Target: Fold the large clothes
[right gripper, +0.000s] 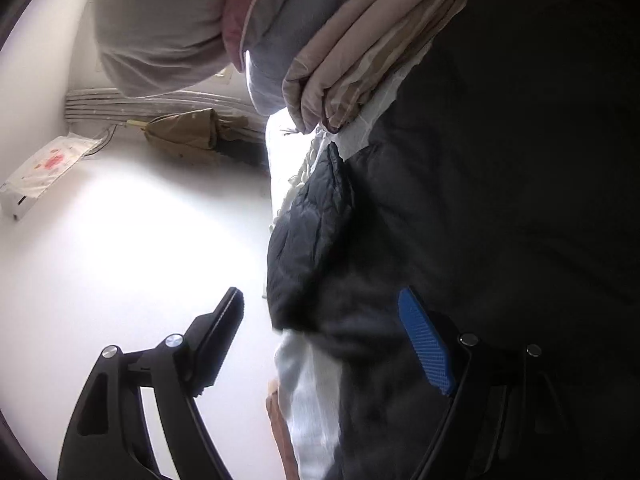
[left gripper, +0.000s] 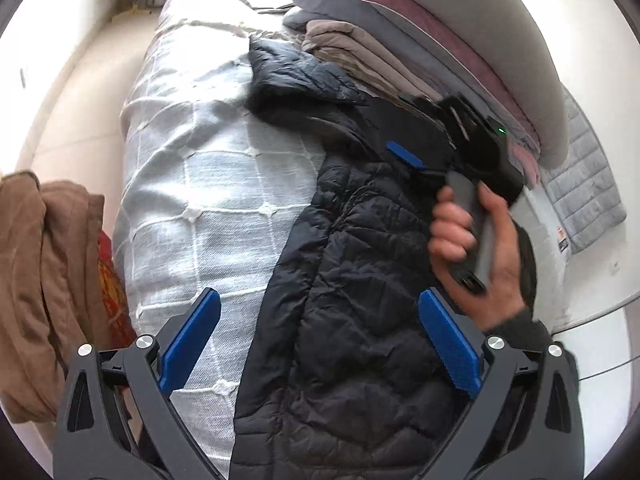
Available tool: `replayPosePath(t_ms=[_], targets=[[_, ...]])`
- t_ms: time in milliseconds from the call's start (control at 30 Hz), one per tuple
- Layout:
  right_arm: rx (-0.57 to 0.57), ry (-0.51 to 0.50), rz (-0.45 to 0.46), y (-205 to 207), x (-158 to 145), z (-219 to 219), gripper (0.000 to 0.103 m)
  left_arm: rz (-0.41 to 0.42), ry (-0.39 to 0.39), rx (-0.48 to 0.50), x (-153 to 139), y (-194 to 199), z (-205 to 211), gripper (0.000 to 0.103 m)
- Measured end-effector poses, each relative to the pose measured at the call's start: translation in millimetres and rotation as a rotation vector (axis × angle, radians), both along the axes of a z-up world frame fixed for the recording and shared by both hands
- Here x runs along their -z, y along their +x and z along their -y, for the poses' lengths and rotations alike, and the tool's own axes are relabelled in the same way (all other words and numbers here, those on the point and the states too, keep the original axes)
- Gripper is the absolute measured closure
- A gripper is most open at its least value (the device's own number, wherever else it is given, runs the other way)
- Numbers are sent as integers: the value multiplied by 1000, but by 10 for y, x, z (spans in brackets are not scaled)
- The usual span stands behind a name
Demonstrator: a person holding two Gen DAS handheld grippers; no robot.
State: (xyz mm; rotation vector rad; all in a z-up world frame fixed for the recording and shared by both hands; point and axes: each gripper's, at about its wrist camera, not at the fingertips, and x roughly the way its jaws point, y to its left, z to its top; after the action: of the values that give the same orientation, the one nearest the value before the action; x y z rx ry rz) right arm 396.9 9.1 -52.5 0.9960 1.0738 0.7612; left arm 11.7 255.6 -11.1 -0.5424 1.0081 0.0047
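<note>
**Puffer jacket laid out on the bed, both grippers apart and empty**

From the left wrist view I see the dark quilted puffer jacket (left gripper: 352,280) running from the bottom centre of the frame up toward the upper middle, lying on a white bedspread (left gripper: 192,168) with a raised grid of stitched lines and small knots. The jacket's fabric is shiny, creased and puffed into diagonal channels. My left gripper (left gripper: 320,340) sits at the bottom of the frame with its blue ribbed pads spread wide, nothing clamped between them; the jacket lies below the gap.

At right of centre a hand (left gripper: 476,236) grips the grey handle of my right gripper (left gripper: 404,156), which points toward the upper left over the jacket. In the right wrist view the right gripper (right gripper: 324,336) has its fingers well apart, jacket fabric (right gripper: 312,232) showing beyond the gap, blurred and not pinched.

At the upper right of the left view, folded bedding (left gripper: 400,40) is stacked in grey, pink and beige layers. A brown cloth (left gripper: 40,280) hangs at the left edge. The floor (left gripper: 72,92) beside the bed is pale and smooth.
</note>
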Motion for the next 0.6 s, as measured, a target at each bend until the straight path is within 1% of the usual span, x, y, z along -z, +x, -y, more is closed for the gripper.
replayPosePath(t_ms=[33,100,133,167,200,233,267,300,333,367,433,467,533,600], targets=[[-1,5,5,-10,-42,-8,26,4,0,0,-11,-3,-23,7],[-8,-21,43,-122,-176,-1,26,21,33,8,-55,52,-36,7],[-16,-50,67,-214,-242,42,26,25,46,51,-74,144,-25,7],[-33,-82,107,-390,-343,125,26,29,59,102,-94,271,-20,7],[-45,-98,130,-505,-383,190,26,30,75,122,-102,376,-38,7],[-61,-128,155,-748,-435,345,26,33,94,129,-105,537,-79,7],[-67,-140,160,-888,-453,457,26,34,90,132,-97,660,-113,7],[-76,-153,154,-1141,-440,661,26,29,46,133,-42,880,-180,7],[-82,-162,146,-1385,-418,876,26,10,-27,140,38,1079,-229,7],[-74,-173,135,-1628,-392,1103,26,-11,-130,160,141,1286,-259,7],[-38,-161,95,-2011,-309,1503,26,-49,-299,196,313,1597,-257,7],[-21,-151,77,-2142,-260,1648,26,-72,-374,184,411,1782,-256,7],[57,-122,41,-2497,-118,2087,26,-70,-422,168,491,1995,-256,7],[133,-83,11,-2684,32,2386,26,-65,-480,105,594,2138,-317,7]])
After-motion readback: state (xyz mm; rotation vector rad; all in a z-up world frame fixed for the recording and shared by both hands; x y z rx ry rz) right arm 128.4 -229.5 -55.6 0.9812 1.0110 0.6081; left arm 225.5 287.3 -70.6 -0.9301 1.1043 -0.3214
